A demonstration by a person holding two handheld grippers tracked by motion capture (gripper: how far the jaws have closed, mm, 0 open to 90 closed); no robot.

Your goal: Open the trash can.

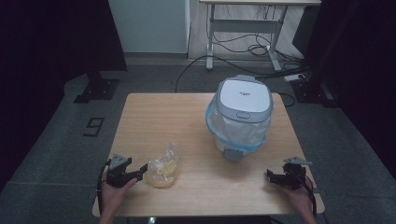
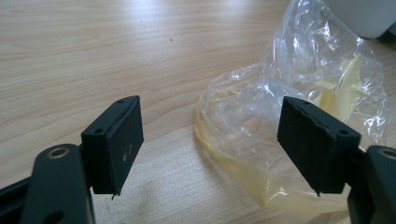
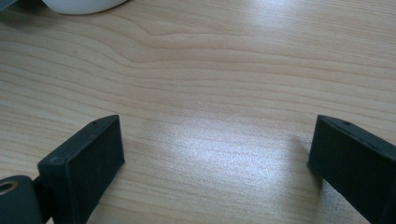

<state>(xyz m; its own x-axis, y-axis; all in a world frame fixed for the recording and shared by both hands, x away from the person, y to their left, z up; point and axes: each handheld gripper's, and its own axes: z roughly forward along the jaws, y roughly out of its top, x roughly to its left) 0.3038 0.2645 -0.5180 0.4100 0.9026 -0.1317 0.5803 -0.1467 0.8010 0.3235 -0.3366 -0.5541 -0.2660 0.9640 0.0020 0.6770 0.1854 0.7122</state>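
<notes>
The left tool (image 1: 140, 173) rests low over the near left part of the bench (image 1: 187, 116), held in the person's left hand (image 1: 113, 186). Its jaws stand apart and are released; nothing is clamped between the pads. Directly ahead of this tool, just off its right jaw, lies a crumpled clear plastic bag (image 1: 163, 169) with yellow contents. In the left gripper view the bag (image 2: 299, 116) sits ahead of the jaws and toward the right one; the right jaw overlaps the bag's edge in that view, but whether it touches the film cannot be told. The left jaw stands over bare wood, well clear of the bag.

The right tool (image 1: 270, 175) is held in the person's right hand (image 1: 295, 186) at the near right part of the bench, jaws pointing inward toward the left tool. Its jaws are spread wide and released. In the right gripper view the bench surface (image 3: 210, 93) lies between and ahead of the jaws, with no item in the gap.

A white and grey bin (image 1: 243, 109) with a closed lid, lined with a clear blue-edged bag (image 1: 219, 123), stands upright beyond both tools, nearer to the right tool. It is well apart from the plastic bag. Its white base (image 3: 79, 4) shows at the far left ahead of the right tool.
</notes>
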